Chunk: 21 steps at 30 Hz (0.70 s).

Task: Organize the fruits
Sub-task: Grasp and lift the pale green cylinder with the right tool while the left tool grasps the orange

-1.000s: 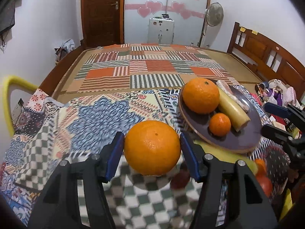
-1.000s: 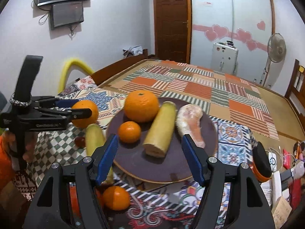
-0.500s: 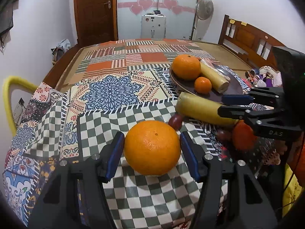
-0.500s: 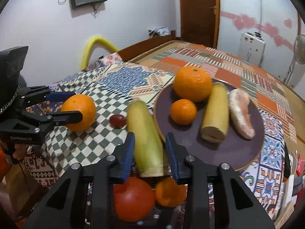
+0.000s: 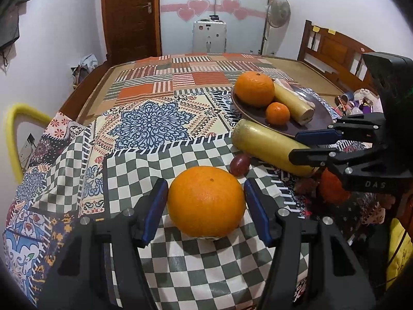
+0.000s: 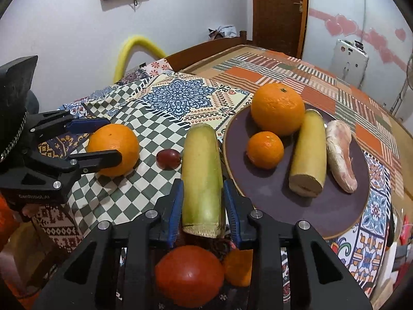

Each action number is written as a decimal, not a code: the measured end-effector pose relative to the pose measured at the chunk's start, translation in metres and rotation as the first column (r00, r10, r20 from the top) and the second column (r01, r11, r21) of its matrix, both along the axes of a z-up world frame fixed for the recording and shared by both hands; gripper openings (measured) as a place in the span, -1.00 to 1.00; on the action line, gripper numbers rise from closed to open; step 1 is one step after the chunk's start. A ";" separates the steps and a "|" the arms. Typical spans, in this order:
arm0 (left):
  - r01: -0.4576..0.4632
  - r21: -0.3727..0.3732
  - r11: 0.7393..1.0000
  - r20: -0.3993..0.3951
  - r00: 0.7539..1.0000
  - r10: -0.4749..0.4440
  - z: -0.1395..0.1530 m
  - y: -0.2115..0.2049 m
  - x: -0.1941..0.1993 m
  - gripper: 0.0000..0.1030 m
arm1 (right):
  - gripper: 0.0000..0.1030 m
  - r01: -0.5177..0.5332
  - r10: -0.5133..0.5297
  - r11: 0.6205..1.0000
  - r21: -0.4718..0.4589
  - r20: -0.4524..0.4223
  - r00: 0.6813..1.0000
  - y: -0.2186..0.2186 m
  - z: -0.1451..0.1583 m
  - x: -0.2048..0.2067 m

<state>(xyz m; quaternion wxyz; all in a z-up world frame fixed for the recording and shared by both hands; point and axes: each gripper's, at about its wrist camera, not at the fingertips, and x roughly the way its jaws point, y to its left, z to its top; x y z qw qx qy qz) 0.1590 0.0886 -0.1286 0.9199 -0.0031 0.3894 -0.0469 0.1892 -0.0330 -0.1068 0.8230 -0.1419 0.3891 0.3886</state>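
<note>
My left gripper (image 5: 206,202) is shut on a large orange (image 5: 206,201) that rests low on the checked cloth; it also shows in the right wrist view (image 6: 113,148). My right gripper (image 6: 204,201) is shut on the near end of a yellow-green banana piece (image 6: 202,178), which lies beside the purple plate (image 6: 335,206). The plate holds a large orange (image 6: 277,108), a small orange (image 6: 265,149), a second banana piece (image 6: 308,155) and a pinkish piece (image 6: 340,149). A red grape (image 6: 167,159) lies between the two grippers.
A tomato (image 6: 189,275) and a small orange (image 6: 237,267) lie under my right gripper. The patchwork cloth (image 5: 144,126) covers the table. A yellow chair back (image 5: 18,134) stands at the left edge, a bed frame (image 5: 335,49) at the right.
My right gripper has moved from the plate to the banana piece and shut on it. My left gripper has carried the orange down and back onto the checked cloth.
</note>
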 end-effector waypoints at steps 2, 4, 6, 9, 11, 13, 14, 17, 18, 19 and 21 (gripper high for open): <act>-0.004 -0.005 1.000 0.004 1.000 0.004 0.000 0.001 0.001 0.19 | -0.38 -0.005 0.005 1.000 -0.015 -0.003 1.000 0.005 -0.001 0.001; -0.005 -0.006 1.000 0.007 1.000 0.005 0.000 0.000 0.001 0.19 | -0.37 -0.010 0.010 1.000 -0.023 -0.004 1.000 0.009 -0.001 0.003; -0.004 -0.002 1.000 0.012 1.000 0.004 -0.001 0.000 0.001 0.19 | -0.37 -0.012 0.012 0.999 -0.032 -0.010 1.000 0.012 0.000 0.005; 0.002 0.008 1.000 0.015 1.000 -0.002 -0.001 -0.001 0.001 0.21 | -0.37 -0.020 0.020 0.998 -0.051 -0.019 1.000 0.018 0.002 0.010; 0.000 0.010 1.000 0.006 1.000 0.000 -0.003 -0.001 0.002 0.26 | -0.33 -0.025 0.024 0.997 -0.073 -0.018 1.000 0.022 0.000 0.011; -0.002 0.008 1.000 -0.005 1.000 0.002 -0.007 -0.001 0.003 0.27 | -0.25 -0.035 0.032 0.995 -0.096 -0.024 0.999 0.028 -0.003 0.012; 0.001 0.005 1.000 -0.011 1.000 0.000 -0.008 -0.001 0.003 0.28 | -0.24 -0.037 0.035 0.994 -0.105 -0.025 0.999 0.031 -0.005 0.012; -0.003 -0.014 1.000 -0.018 1.000 0.003 -0.012 0.000 0.004 0.28 | -0.24 -0.042 0.040 0.991 -0.123 -0.022 0.999 0.035 -0.008 0.014; -0.004 -0.021 1.000 -0.019 1.000 0.003 -0.013 0.001 0.005 0.28 | -0.24 -0.043 0.041 0.991 -0.127 -0.023 0.999 0.036 -0.008 0.015; -0.004 -0.030 1.000 -0.020 1.000 0.003 -0.014 0.002 0.006 0.28 | -0.24 -0.042 0.039 0.991 -0.129 -0.023 0.999 0.038 -0.008 0.015; -0.004 -0.037 0.999 -0.021 1.000 0.003 -0.015 0.003 0.007 0.28 | -0.24 -0.041 0.039 0.990 -0.135 -0.019 0.999 0.040 -0.008 0.016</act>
